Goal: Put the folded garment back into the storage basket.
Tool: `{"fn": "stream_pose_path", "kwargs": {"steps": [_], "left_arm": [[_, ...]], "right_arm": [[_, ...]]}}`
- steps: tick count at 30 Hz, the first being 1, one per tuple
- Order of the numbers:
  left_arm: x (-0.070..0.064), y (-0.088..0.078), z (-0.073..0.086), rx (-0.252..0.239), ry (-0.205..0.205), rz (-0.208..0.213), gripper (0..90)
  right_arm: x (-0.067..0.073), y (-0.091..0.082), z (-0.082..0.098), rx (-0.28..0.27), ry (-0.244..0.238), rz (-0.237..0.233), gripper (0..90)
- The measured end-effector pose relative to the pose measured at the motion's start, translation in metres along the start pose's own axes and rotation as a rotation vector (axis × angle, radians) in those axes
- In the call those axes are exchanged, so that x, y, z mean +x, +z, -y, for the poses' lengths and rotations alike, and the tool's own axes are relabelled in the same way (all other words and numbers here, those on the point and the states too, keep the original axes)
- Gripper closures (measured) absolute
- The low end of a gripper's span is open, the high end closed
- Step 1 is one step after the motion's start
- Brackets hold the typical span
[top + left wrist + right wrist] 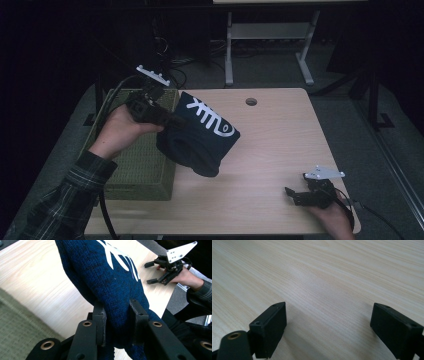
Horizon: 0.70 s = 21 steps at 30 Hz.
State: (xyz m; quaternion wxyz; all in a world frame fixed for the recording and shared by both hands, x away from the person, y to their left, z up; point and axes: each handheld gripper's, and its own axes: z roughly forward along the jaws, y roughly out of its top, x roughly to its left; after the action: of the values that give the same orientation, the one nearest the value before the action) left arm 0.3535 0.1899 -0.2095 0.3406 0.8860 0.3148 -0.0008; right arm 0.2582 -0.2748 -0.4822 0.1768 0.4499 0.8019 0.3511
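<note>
- Left gripper (pixel 172 120) clamped on a fold of the dark blue knit hat (pixel 200 135), pads biting into the wool in the left gripper view (pixel 117 322), so a proper pinch rather than a scoop.
- Hat hanging off the jaws above the tabletop's left part, just beside the woven green basket (pixel 142 165) at the left edge; white printed design (pixel 210 120) facing up.
- Held by one bunched bit, probably so the rest droops free and drops easily into wherever it's headed, basket looking like the obvious guess.
- Gripping from the basket side, arm reaching across it, keeps the hat within a short swing of the opening.
- Right gripper (pixel 295 195) parked near the tabletop's (pixel 280 130) front right corner, jaws spread wide with nothing but bare wood between them in the right gripper view (pixel 327 322).
- Well apart from the hat, likely just staying out of the way.
</note>
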Motion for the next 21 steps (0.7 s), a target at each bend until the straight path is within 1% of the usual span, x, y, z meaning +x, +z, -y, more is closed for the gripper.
{"fn": "stream_pose_path", "kwargs": {"steps": [4,8,12,13,16,21], "left_arm": [[0.006,-0.012,0.007,-0.008,-0.021,-0.015,71.1],[0.011,-0.025,0.015,-0.008,-0.045,-0.021,71.1],[0.017,-0.039,0.025,-0.016,-0.075,-0.035,71.1],[0.019,-0.043,0.028,-0.023,-0.088,-0.034,71.1],[0.023,-0.053,0.035,-0.038,-0.104,-0.034,71.2],[0.029,-0.068,0.047,-0.050,-0.132,-0.047,71.2]], "right_arm": [[0.000,0.000,0.000,0.000,0.002,0.000,13.3],[0.000,0.000,0.000,0.000,0.003,0.001,13.3],[0.000,0.000,0.000,0.000,0.003,0.001,13.4],[0.000,0.000,0.000,0.000,0.003,0.002,13.4],[0.000,0.000,0.000,-0.001,0.003,0.002,13.3],[0.000,0.000,0.000,0.000,0.005,0.002,13.4]]}}
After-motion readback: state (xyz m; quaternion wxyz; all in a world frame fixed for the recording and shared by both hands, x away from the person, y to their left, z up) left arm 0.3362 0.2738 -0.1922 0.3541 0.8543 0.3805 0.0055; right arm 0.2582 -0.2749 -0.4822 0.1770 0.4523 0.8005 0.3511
